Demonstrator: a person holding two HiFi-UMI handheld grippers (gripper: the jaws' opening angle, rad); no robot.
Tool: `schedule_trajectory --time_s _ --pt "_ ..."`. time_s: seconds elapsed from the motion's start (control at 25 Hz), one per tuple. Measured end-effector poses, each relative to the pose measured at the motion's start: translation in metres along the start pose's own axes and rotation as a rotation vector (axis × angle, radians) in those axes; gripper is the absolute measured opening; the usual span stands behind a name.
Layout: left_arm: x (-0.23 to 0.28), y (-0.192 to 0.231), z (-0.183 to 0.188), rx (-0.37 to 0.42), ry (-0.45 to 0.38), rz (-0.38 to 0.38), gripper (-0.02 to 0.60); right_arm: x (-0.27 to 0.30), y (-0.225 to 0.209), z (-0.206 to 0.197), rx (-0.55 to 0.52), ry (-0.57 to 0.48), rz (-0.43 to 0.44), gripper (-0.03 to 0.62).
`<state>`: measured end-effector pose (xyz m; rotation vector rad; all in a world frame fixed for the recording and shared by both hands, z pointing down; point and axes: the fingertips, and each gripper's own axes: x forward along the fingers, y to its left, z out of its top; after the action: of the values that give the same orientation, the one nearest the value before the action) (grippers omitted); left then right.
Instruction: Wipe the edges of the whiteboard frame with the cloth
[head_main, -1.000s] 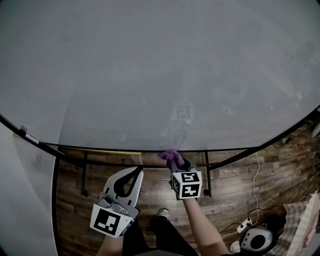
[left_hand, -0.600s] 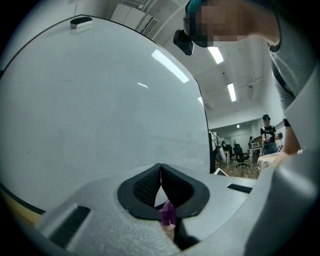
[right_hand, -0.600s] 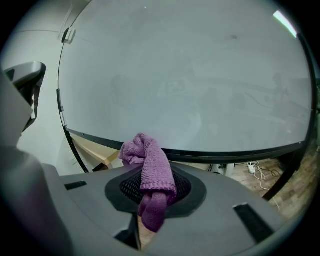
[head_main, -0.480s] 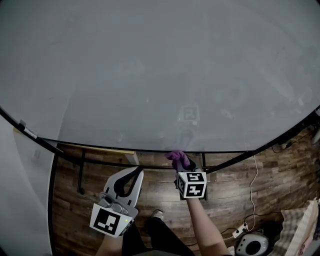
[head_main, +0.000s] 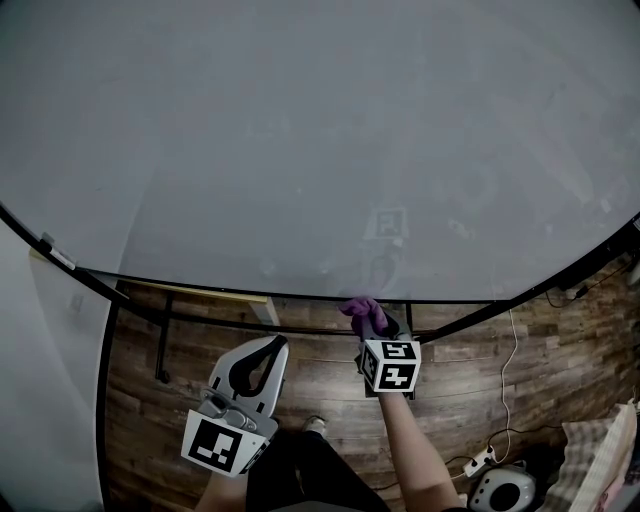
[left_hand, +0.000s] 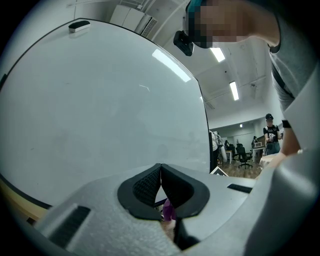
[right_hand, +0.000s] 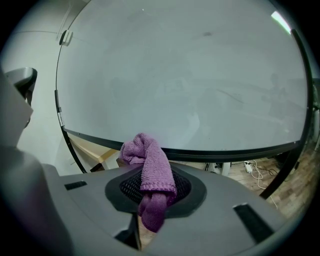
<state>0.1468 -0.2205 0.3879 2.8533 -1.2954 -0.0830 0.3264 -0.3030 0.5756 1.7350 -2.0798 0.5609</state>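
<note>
A large whiteboard (head_main: 320, 140) fills the upper head view, its black bottom frame edge (head_main: 300, 296) curving across the middle. My right gripper (head_main: 368, 322) is shut on a purple cloth (head_main: 358, 308) and holds it against or just under that bottom edge. In the right gripper view the purple cloth (right_hand: 148, 167) bunches out of the jaws just below the black frame edge (right_hand: 225, 150). My left gripper (head_main: 262, 352) hangs lower left, away from the board, shut with nothing in it. In the left gripper view its jaws (left_hand: 160, 181) meet in front of the whiteboard (left_hand: 100, 110).
Under the board a black stand bar (head_main: 290, 330) and legs cross a wood floor (head_main: 480, 390). Cables and a power strip (head_main: 480, 458) lie at lower right beside a round grey device (head_main: 502, 487). A white wall (head_main: 40, 400) borders the left. People stand far off (left_hand: 270, 135).
The right gripper with the cloth has slid a little to the right along the board's bottom edge. The left gripper has stayed where it was.
</note>
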Motion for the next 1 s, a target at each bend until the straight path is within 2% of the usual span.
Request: schedule_trajectory --time_s 0.36,0.76,1.0 --pt "0.001 0.009 0.002 -0.010 0.006 -0.055 0.017 -0.002 -0.002 -0.001 0.038 0.004 -0.059 0.070" --pt "-0.002 0.017 0.006 -0.008 0.004 -0.171 0.017 -0.006 -0.003 -0.001 0.078 0.004 -0.160 0.069" --pt "-0.004 0.024 0.008 -0.012 -0.001 -0.195 0.017 -0.006 -0.001 0.001 0.106 0.003 -0.190 0.069"
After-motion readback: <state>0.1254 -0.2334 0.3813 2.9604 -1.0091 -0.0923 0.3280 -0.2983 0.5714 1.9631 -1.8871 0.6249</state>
